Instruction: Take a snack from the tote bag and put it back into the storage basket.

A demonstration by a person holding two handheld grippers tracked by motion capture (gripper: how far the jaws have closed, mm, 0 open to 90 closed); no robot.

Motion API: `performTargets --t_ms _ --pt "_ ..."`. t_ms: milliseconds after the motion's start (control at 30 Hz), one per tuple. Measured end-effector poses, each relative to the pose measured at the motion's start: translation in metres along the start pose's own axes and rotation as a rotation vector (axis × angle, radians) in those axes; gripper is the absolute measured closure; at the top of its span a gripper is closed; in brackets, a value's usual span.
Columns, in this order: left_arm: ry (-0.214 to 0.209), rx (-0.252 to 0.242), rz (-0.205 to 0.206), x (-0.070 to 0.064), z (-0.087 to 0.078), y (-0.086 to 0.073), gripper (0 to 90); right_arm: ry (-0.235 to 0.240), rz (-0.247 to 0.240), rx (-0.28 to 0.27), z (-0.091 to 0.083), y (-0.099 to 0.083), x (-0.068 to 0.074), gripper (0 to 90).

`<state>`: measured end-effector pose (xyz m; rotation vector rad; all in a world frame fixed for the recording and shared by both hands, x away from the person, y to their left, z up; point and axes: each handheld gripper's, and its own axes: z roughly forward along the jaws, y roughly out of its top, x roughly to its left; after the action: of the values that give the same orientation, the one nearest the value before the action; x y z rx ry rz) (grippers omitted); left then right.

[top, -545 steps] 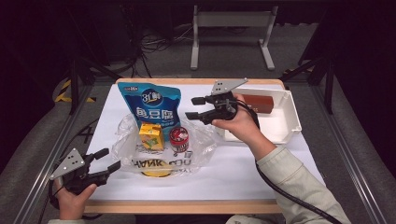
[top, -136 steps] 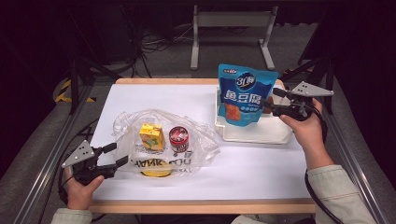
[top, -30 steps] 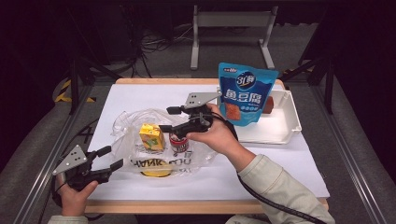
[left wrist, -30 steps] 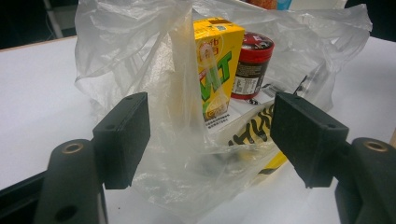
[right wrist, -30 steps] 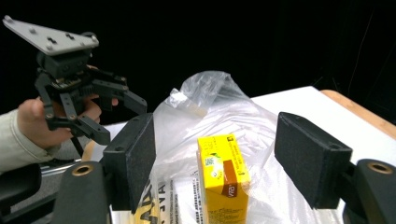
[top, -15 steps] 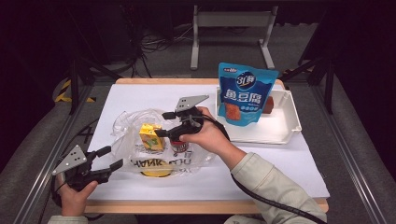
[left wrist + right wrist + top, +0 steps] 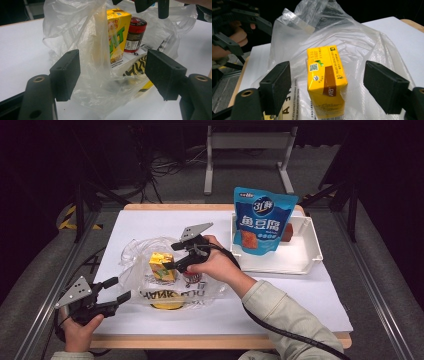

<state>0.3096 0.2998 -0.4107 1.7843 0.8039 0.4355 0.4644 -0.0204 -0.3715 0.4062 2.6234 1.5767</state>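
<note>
One juice carton [image 7: 326,82], one can [image 7: 135,34], one bag [image 7: 136,251]

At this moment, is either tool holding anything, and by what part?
Nothing is held. The right tool stands open around the yellow carton; the left tool is open at the plastic bag.

Black right claw [image 7: 172,256] with grey triangular plate, trailing cable, pale-green sleeve [image 7: 290,320].

Two black jaws stand wide apart at the near edge, and the left gripper [image 7: 113,75] holds nothing. Crinkly clear plastic bag [image 7: 92,82] sits between them. Farther off in the bag, a yellow juice box [image 7: 117,35] stands upright. A red can [image 7: 135,32] stands just to its right. The table [image 7: 22,52] is white.
</note>
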Motion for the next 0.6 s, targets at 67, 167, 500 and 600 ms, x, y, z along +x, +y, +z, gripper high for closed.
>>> performTargets --t_ms 67,167,500,600 --pt "0.000 0.001 0.001 0.000 0.000 0.000 29.5 0.005 0.001 0.011 0.003 0.000 0.000 22.0" --pt "0.001 0.001 0.000 0.000 0.000 0.000 29.5 0.008 -0.012 0.042 0.008 -0.002 0.001 21.8" --pt "0.001 -0.001 -0.001 0.000 0.000 0.000 29.4 0.006 -0.011 0.075 0.020 -0.005 0.001 21.3" --pt "0.001 0.001 -0.002 0.000 0.000 0.000 29.3 0.005 -0.013 0.084 0.023 -0.006 0.001 21.4"
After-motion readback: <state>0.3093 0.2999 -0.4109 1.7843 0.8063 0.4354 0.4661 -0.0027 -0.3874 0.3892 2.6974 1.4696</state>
